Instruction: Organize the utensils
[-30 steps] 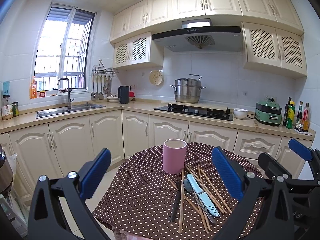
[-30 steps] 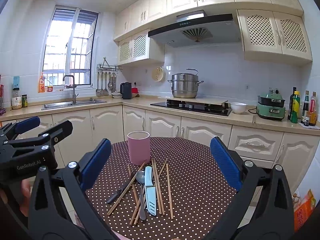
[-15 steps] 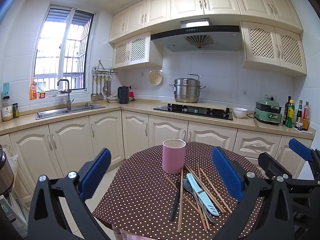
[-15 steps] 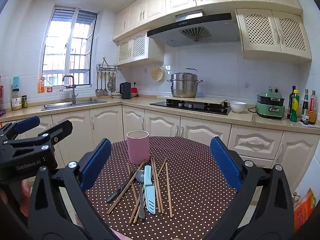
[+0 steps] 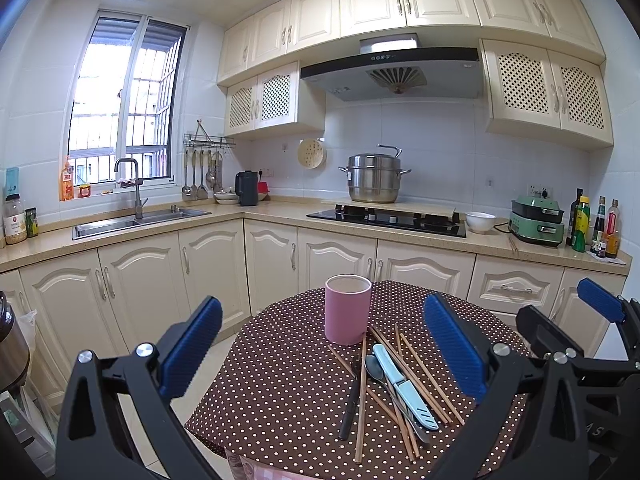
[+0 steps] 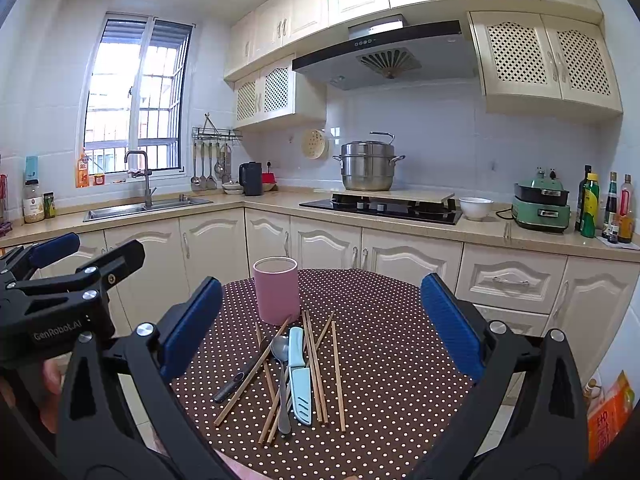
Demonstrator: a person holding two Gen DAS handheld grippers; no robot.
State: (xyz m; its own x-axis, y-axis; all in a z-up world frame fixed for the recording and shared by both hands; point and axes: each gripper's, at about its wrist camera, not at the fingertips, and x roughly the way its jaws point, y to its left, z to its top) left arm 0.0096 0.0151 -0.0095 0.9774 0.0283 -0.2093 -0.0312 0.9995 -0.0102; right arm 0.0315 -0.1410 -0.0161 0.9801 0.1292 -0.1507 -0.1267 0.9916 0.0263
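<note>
Cream kitchen cabinets [image 5: 208, 268] and a long counter with a sink [image 5: 136, 218] fill the background, and in front stands a round table [image 5: 280, 392] with a brown cloth with white dots.

On the left, the left tool [image 5: 320, 352] hangs above the near edge of the table. Its two blue fingers [image 5: 188, 348] stand wide apart and hold nothing. Between them, further back, a pink cup [image 5: 347, 309] stands upright with its mouth up.

Just in front of the cup the utensils lie in a loose pile. A black utensil [image 5: 349, 404] and a wooden chopstick [image 5: 362, 396] lie with their long axis nearly from the cup toward the camera. A metal spoon [image 5: 374, 366] has its bowl toward the cup. A light blue knife [image 5: 404, 388] lies with the handle near the cup and the sheathed blade pointing to the near right. More chopsticks [image 5: 416, 372] cross under and beside it, also slanting to the near right.

On the right, the right tool [image 6: 320, 328] is also wide open and empty, above the same pile.
</note>
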